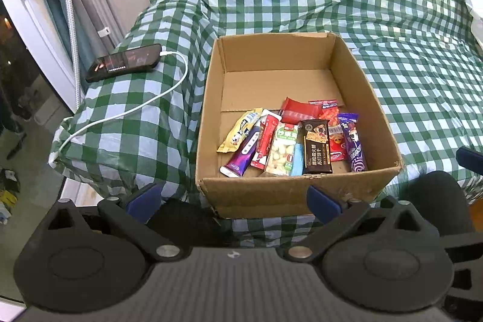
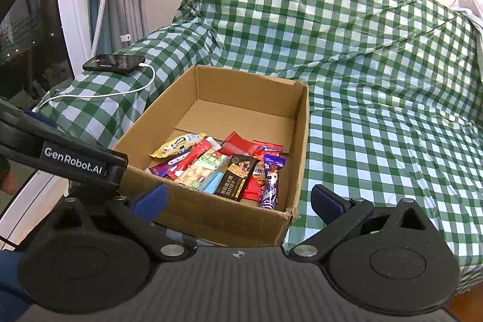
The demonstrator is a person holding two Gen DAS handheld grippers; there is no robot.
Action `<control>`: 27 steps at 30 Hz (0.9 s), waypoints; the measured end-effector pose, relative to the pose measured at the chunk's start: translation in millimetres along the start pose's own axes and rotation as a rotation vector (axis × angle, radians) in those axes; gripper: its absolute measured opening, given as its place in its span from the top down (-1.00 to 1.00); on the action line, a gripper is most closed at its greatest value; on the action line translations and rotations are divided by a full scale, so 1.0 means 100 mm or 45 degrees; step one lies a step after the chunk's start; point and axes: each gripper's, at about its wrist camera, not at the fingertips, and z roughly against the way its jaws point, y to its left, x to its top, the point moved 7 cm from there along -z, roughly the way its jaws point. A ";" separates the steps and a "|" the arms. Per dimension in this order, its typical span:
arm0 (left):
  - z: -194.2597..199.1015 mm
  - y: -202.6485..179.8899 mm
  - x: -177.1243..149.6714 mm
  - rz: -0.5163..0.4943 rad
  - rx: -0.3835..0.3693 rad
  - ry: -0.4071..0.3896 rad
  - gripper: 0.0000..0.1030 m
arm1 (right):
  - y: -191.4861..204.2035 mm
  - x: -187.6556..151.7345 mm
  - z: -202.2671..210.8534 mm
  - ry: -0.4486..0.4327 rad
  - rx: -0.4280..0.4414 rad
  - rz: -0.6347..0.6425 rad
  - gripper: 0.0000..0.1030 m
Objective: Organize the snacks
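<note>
The box (image 1: 299, 195) sits open on a sofa (image 1: 392, 65) draped in green-checked cloth. The snacks (image 1: 289, 141) lie in a loose row at its near end; the far half of the floor is bare cardboard. The left gripper (image 1: 235, 201) and right gripper (image 2: 238, 201) both hang just before the box's near wall, fingers spread wide with nothing between them. A phone (image 1: 123, 62) on a white cable (image 1: 169, 86) rests on the sofa arm, left of the box.
</note>
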 end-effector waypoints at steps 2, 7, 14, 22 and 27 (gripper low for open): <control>0.02 -0.01 -0.01 -0.009 0.047 -0.018 -0.99 | -0.01 -0.02 0.04 -0.005 -0.004 -0.003 -0.98; 0.06 -0.05 -0.02 -0.089 0.094 -0.039 -0.99 | -0.04 -0.06 0.08 -0.015 -0.011 -0.016 -0.98; -0.02 -0.06 -0.10 -0.062 0.006 0.037 -0.99 | -0.04 -0.11 0.06 0.006 -0.012 -0.030 -0.98; -0.05 -0.08 -0.14 -0.057 -0.023 0.030 -0.99 | -0.07 -0.15 0.05 0.028 -0.025 -0.044 -0.99; -0.04 -0.03 -0.13 -0.013 -0.021 0.000 -0.99 | -0.05 -0.16 0.04 0.031 -0.026 -0.037 -0.99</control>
